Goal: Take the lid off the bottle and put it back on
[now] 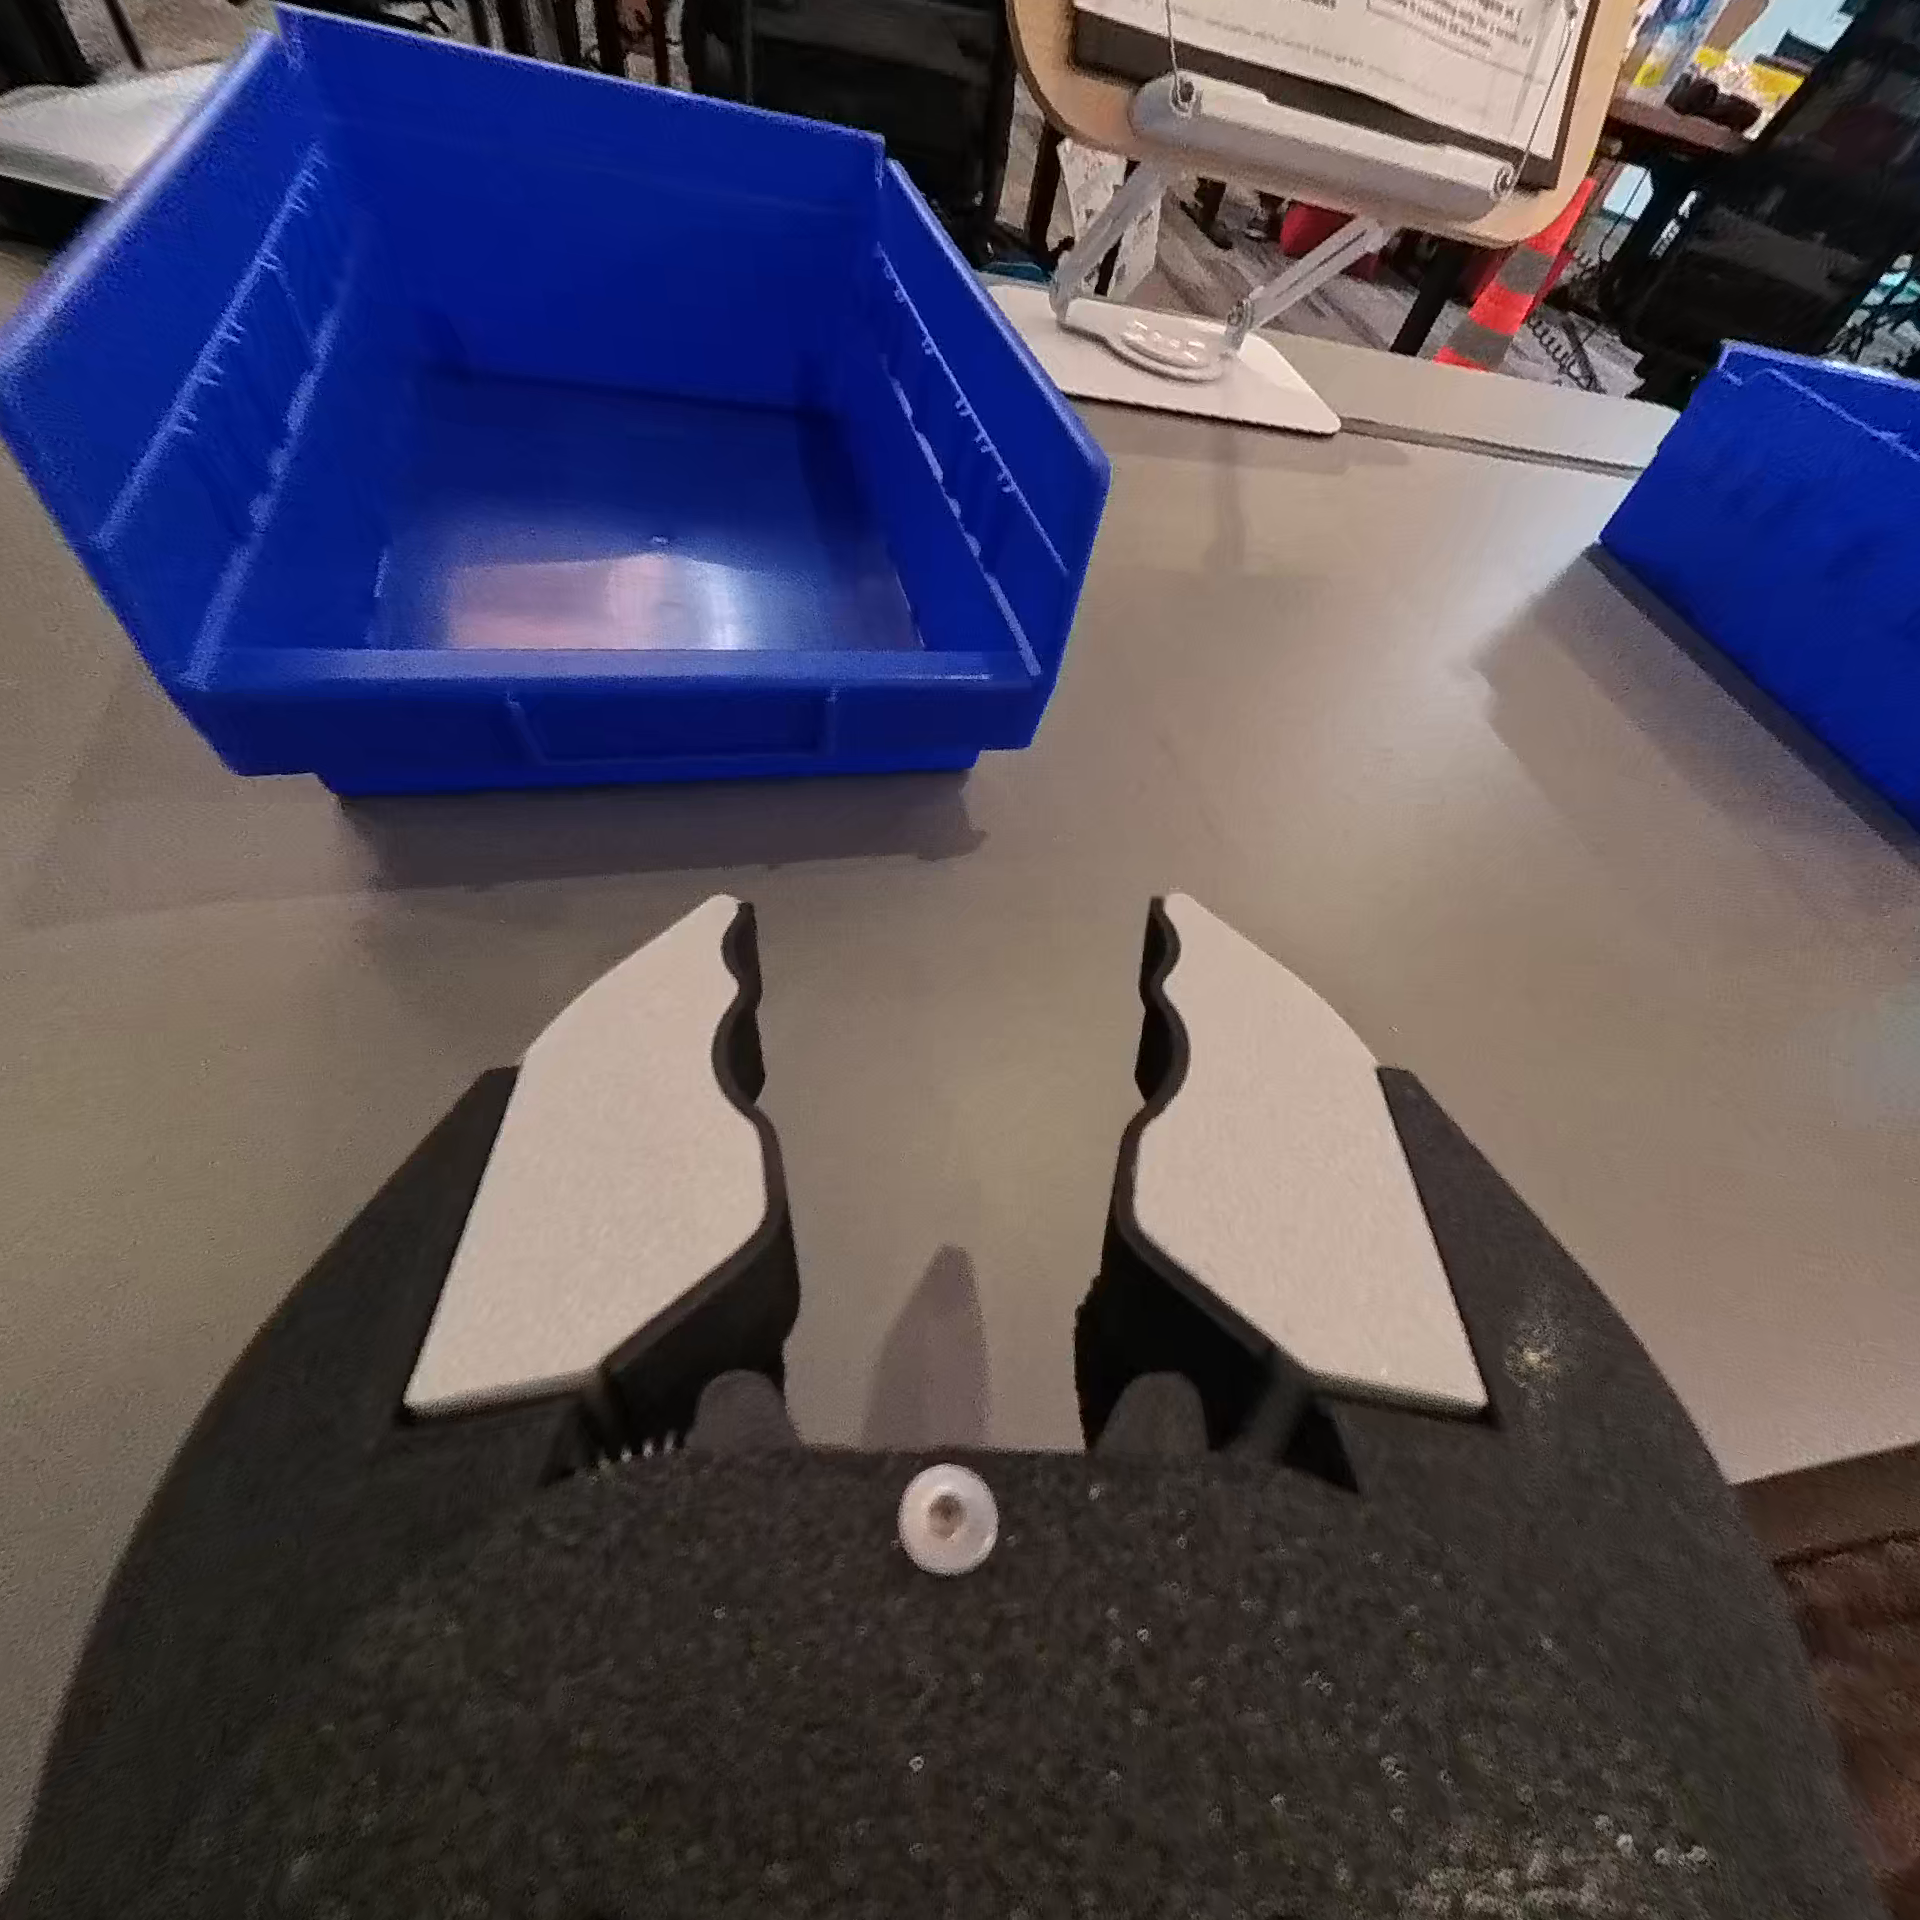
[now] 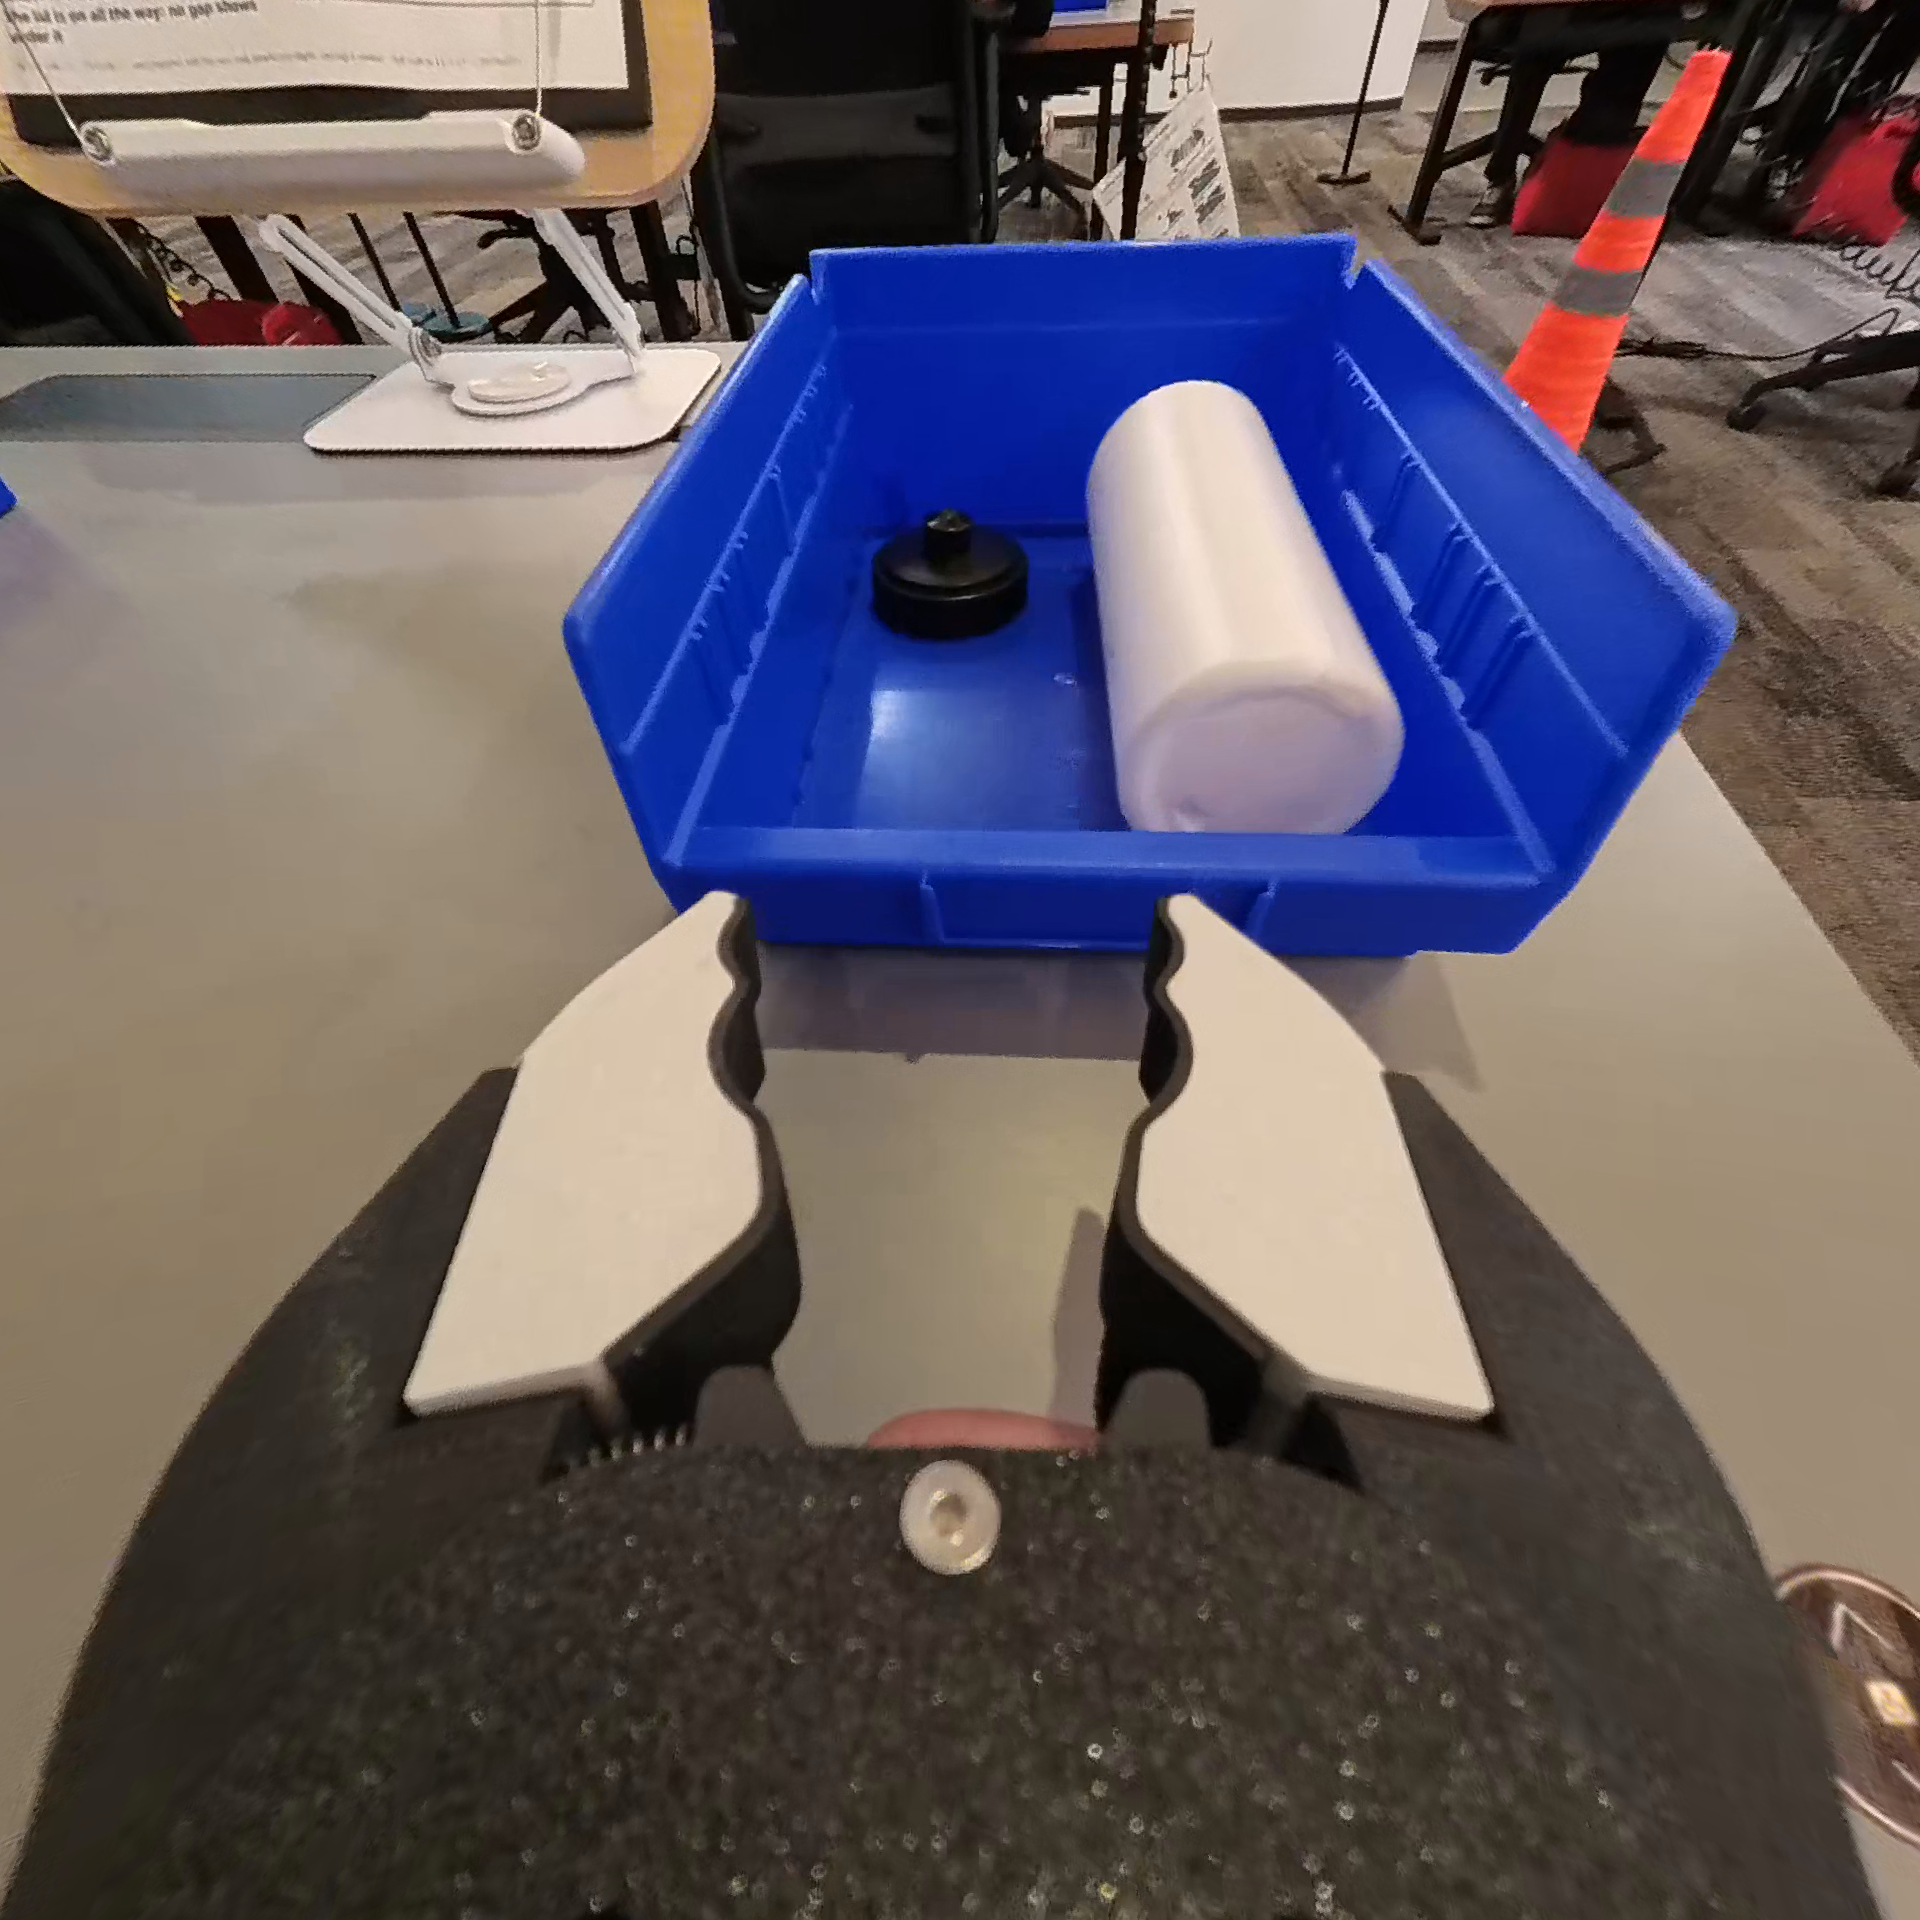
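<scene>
Bottle (image 2: 1236,613) and lid (image 2: 949,587) are shown only in the right wrist view, both inside a blue bin (image 2: 1091,894) set on the grey table (image 2: 260,831) at about twelve to one o'clock from that gripper. The white bottle is laid on its side along the right half of the bin, its round end turned toward the camera, while the black lid is stood apart from it on the bin floor at about eleven o'clock from the bottle, knob upward. An orange cone (image 2: 1621,239) is seen on the floor beyond the bin at two o'clock, and a white stand (image 2: 520,400) on the table at ten o'clock. In the left wrist view neither bottle nor lid is seen; a second blue bin (image 1: 623,717), with nothing in it, is placed at eleven o'clock, and only an edge of another blue bin (image 1: 1787,540) is caught at two o'clock. The left gripper (image 1: 948,914) is held wide apart over bare table, nothing between its pads and nothing touched. The right gripper (image 2: 948,914) is likewise spread wide, its fingertips (image 2: 717,935) seen just in front of the near wall of the bin, with nothing gripped; whether that wall is touched cannot be told.
</scene>
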{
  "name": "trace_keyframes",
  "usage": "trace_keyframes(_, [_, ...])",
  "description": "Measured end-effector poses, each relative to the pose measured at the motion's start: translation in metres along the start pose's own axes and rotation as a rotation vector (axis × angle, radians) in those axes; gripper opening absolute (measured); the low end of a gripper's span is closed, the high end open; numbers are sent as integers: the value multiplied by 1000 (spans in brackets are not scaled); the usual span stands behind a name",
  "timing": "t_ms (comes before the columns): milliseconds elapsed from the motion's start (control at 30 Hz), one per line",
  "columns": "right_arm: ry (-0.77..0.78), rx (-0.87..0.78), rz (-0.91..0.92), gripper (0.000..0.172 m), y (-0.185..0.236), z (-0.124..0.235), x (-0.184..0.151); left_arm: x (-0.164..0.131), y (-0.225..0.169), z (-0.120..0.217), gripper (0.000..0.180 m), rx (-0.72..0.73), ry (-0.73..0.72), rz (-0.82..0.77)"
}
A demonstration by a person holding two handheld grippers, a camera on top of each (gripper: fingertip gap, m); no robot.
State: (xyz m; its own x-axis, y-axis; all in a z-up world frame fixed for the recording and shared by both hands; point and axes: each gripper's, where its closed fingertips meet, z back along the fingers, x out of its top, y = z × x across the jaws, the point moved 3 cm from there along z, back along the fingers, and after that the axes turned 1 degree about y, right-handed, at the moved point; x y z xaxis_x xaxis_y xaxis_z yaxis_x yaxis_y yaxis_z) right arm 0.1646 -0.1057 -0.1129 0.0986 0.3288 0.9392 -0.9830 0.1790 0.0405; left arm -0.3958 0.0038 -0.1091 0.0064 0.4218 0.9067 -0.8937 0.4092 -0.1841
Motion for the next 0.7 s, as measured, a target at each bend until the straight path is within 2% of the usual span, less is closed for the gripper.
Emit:
trace_keyframes(133, [9,8,-4,71,0,-4,-1,-3,-12,-7,69,-2,25,-86])
trace_keyframes(233, [15,9,-7,70,-2,-6,-2,0,-47,-19,65,-70,28,-111])
trace_keyframes(333, [20,15,-34,70,-5,-2,-4,-3,-139,-41,72,-310,163,-94])
trace_keyframes(400, [3,6,-41,70,-8,4,-2,-4,-219,-54,73,-487,240,-144])
trace_keyframes(467, [0,-13,-43,69,-14,9,-1,-2,-293,-68,74,-595,250,-228])
trace_keyframes(600, [-15,-40,-82,69,-29,19,-5,-4,-406,-124,74,-591,243,-429])
trace_keyframes(700, [-4,-48,-144,68,-42,22,-12,0,-452,-175,74,-524,268,-382])
